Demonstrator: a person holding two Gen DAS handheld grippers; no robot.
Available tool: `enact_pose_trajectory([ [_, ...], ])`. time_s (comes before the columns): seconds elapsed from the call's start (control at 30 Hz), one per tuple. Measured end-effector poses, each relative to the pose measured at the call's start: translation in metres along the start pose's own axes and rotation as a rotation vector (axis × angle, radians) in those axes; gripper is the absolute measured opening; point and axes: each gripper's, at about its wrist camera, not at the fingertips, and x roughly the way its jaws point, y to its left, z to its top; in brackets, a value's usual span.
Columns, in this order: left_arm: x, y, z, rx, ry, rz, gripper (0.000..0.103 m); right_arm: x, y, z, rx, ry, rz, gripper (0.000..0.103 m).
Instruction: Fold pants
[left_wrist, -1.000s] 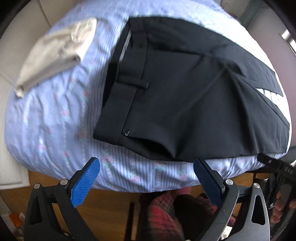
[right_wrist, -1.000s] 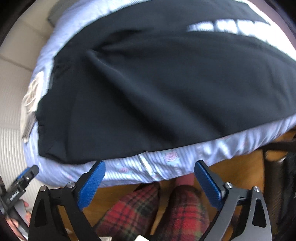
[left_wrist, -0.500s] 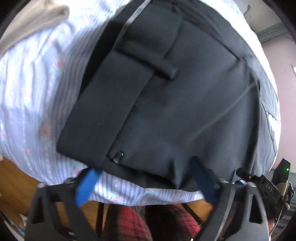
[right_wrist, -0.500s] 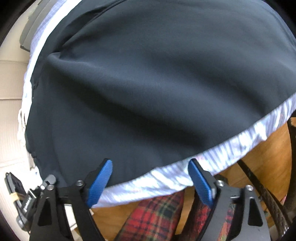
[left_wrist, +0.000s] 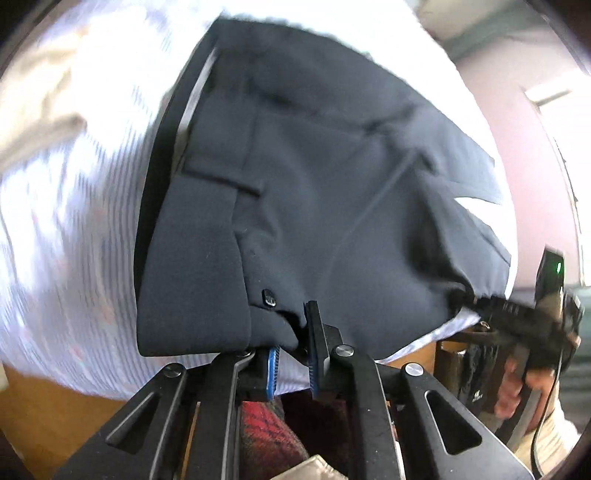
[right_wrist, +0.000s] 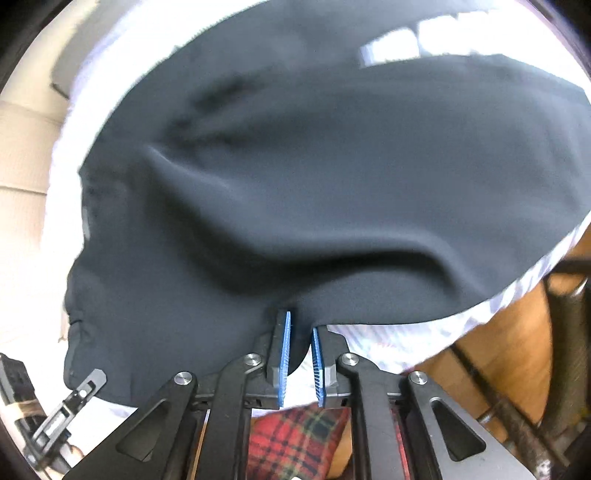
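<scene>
Dark pants (left_wrist: 314, 206) lie spread on a striped bedsheet (left_wrist: 74, 229), with the waistband and its small metal hook (left_wrist: 269, 297) near me. My left gripper (left_wrist: 293, 356) has its jaws closing on the pants' near edge beside the waistband, with the cloth bunched between the blue pads (left_wrist: 272, 369). In the right wrist view my right gripper (right_wrist: 301, 354) has its jaws closing on the near edge of the pants (right_wrist: 332, 192), and the cloth rises in a ridge from the pinch. The right gripper (left_wrist: 517, 325) also shows at the left view's right side.
A folded beige garment (left_wrist: 40, 110) lies blurred at the far left of the bed. The sheet's front edge (right_wrist: 406, 339) hangs over a wooden floor (right_wrist: 517, 332). A person's red plaid trousers (right_wrist: 295, 435) show below the grippers. Cream cushions (right_wrist: 22, 155) lie left.
Both grippers moved in over the bed's front edge and went from wide open to closed on the pants' near edge. The cloth now bunches and lifts at both pinches.
</scene>
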Motion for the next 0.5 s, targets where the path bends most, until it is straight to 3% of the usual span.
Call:
enact_pose_trajectory([
  [0.03,-0.011,-0.006,0.004,0.02,-0.022,-0.013,0.013,-0.012,0.003,-0.001,-0.011,-0.026,-0.003,0.012],
  [0.07,-0.025,-0.012,0.011,0.042,-0.052,-0.024,0.013,-0.046,0.01,0.011,-0.028,-0.105,-0.007,0.012],
  [0.17,-0.056,-0.021,0.029,0.064,-0.141,-0.062,0.011,-0.074,0.017,0.027,-0.026,-0.164,0.008,0.012],
  [0.23,-0.073,-0.028,0.048,0.078,-0.206,-0.079,0.011,-0.104,0.033,0.058,-0.03,-0.215,0.02,0.011],
  [0.33,-0.082,-0.039,0.082,0.09,-0.267,-0.096,0.01,-0.122,0.049,0.095,-0.045,-0.276,0.015,0.011],
  [0.5,-0.074,-0.04,0.144,0.079,-0.304,-0.078,0.01,-0.121,0.088,0.154,-0.053,-0.347,0.038,0.011],
])
